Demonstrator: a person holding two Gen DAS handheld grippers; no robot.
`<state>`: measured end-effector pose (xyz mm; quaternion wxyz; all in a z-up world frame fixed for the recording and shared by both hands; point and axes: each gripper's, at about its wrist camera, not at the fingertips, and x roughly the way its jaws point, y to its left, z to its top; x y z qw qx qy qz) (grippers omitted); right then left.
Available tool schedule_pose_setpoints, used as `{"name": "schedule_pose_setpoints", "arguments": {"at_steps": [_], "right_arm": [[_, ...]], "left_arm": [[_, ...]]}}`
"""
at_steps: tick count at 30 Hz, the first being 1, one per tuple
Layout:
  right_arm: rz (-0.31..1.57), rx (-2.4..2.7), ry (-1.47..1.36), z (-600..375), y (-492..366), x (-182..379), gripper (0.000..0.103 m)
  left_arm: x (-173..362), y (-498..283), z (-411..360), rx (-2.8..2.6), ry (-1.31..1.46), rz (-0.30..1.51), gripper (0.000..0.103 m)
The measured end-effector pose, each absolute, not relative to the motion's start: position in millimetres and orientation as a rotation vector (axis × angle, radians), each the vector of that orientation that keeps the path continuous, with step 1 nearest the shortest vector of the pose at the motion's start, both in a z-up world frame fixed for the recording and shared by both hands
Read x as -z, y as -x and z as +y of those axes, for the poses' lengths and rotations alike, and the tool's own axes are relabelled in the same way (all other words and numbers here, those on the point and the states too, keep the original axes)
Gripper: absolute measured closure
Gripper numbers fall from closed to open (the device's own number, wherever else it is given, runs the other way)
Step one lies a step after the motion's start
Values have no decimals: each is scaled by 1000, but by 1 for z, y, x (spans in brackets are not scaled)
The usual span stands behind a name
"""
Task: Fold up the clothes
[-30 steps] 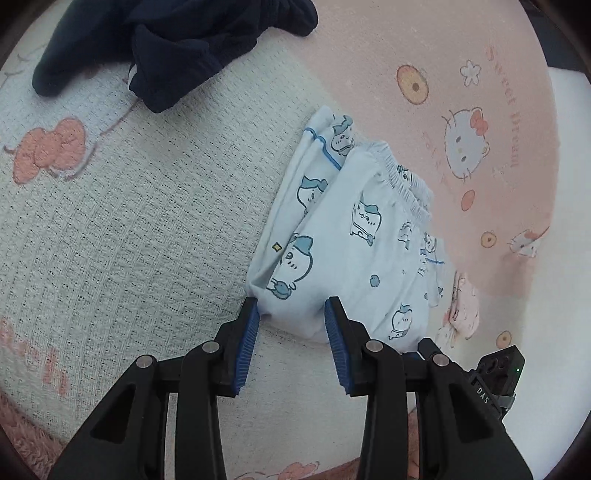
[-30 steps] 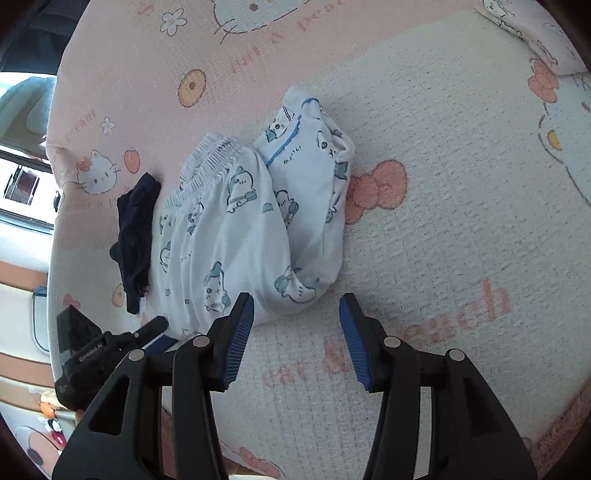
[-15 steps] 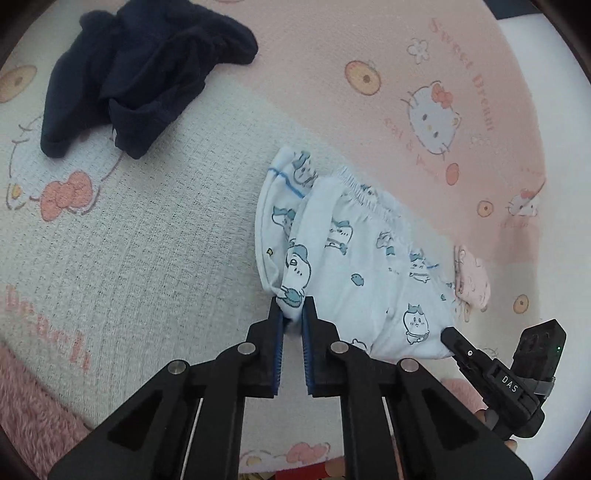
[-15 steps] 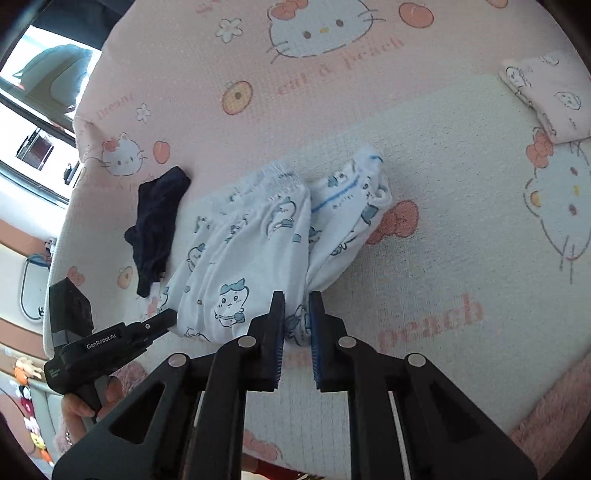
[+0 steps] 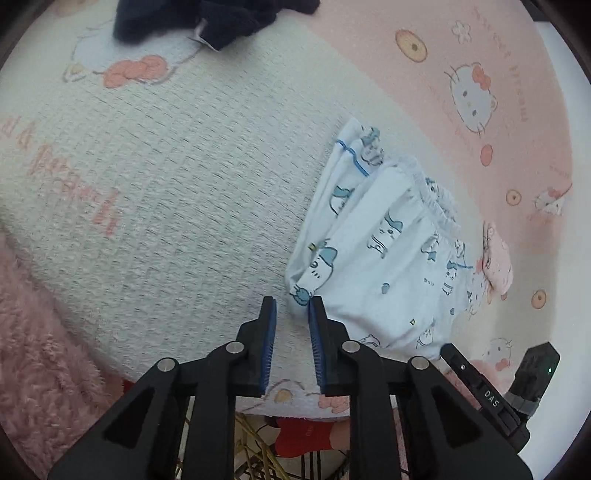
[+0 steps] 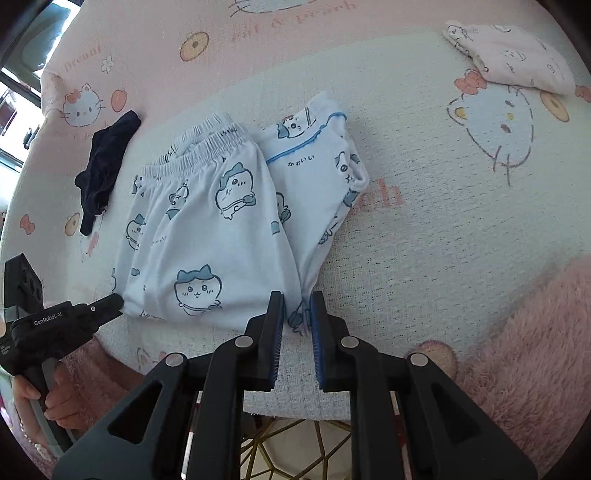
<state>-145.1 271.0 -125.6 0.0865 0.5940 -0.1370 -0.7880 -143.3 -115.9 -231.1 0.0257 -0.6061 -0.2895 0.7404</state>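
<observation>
Folded pale blue pyjama trousers (image 6: 221, 236) with cartoon cat prints lie on the cream blanket, waistband away from me. My right gripper (image 6: 297, 295) is shut on the near right corner fold, and cloth shows between its pads. In the left wrist view the same trousers (image 5: 384, 254) lie right of centre. My left gripper (image 5: 292, 300) stands narrowly open at their near corner. The cloth touches only the right fingertip (image 5: 314, 306), and bare blanket shows between the pads. In the right wrist view the left gripper (image 6: 116, 301) is at the trousers' near left corner.
A dark navy garment (image 5: 207, 18) (image 6: 107, 166) lies crumpled at the far side. A folded pink garment (image 6: 513, 59) sits at the far right. Fuzzy pink fabric (image 6: 535, 350) borders the blanket's near edge (image 6: 295, 402). A hand (image 6: 55, 398) holds the left gripper's handle.
Both grippers went from wide open to shut on the trousers' near corners. Since then the left pads have parted slightly off the cloth, while the right still pinches its corner.
</observation>
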Motion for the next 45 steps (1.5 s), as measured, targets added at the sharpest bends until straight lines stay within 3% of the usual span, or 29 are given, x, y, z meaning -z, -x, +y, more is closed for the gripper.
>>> {"name": "schedule_pose_setpoints", "arguments": {"at_steps": [5, 7, 9, 13, 14, 15, 17, 21, 26, 27, 31, 33, 34, 37, 39, 43, 45], "right_arm": [[-349, 2439, -1687, 269, 139, 109, 89], [-315, 2440, -1650, 262, 138, 105, 89], [-206, 2430, -1644, 243, 139, 106, 88], [-60, 2397, -1687, 225, 139, 123, 85], [-31, 2387, -1699, 222, 139, 128, 85], [33, 2404, -1688, 217, 137, 130, 85], [163, 2436, -1664, 207, 134, 132, 89], [423, 2485, -1606, 189, 127, 138, 101], [396, 2510, -1655, 206, 131, 136, 102], [390, 2513, -1661, 209, 131, 135, 100], [448, 2543, -1661, 211, 131, 133, 95], [260, 2531, -1668, 226, 133, 123, 94], [145, 2533, -1644, 235, 133, 114, 94], [-139, 2483, -1495, 252, 127, 87, 88], [-190, 2412, -1456, 248, 125, 84, 88], [77, 2331, -1614, 200, 134, 124, 88], [219, 2355, -1663, 201, 127, 135, 91]], "left_arm": [[220, 147, -117, -2368, 1818, -730, 80], [220, 150, -109, -2346, 1802, -690, 76], [219, 150, -99, -2342, 1787, -618, 59], [217, 148, -81, -2381, 1784, -431, 57], [217, 147, -79, -2390, 1785, -393, 63], [217, 147, -77, -2399, 1787, -355, 85], [217, 146, -72, -2415, 1789, -279, 92], [217, 143, -63, -2444, 1789, -125, 95], [217, 140, -52, -2472, 1783, 69, 95], [217, 140, -54, -2479, 1791, 72, 95], [216, 144, -110, -2510, 1905, -315, 95], [215, 143, -139, -2406, 1863, -670, 95], [212, 141, -144, -2360, 1808, -764, 95], [200, 139, -122, -2333, 1705, -649, 95], [205, 149, -85, -2286, 1698, -479, 95], [225, 160, -19, -2241, 1745, -68, 95], [227, 160, -14, -2275, 1760, 48, 92]]}}
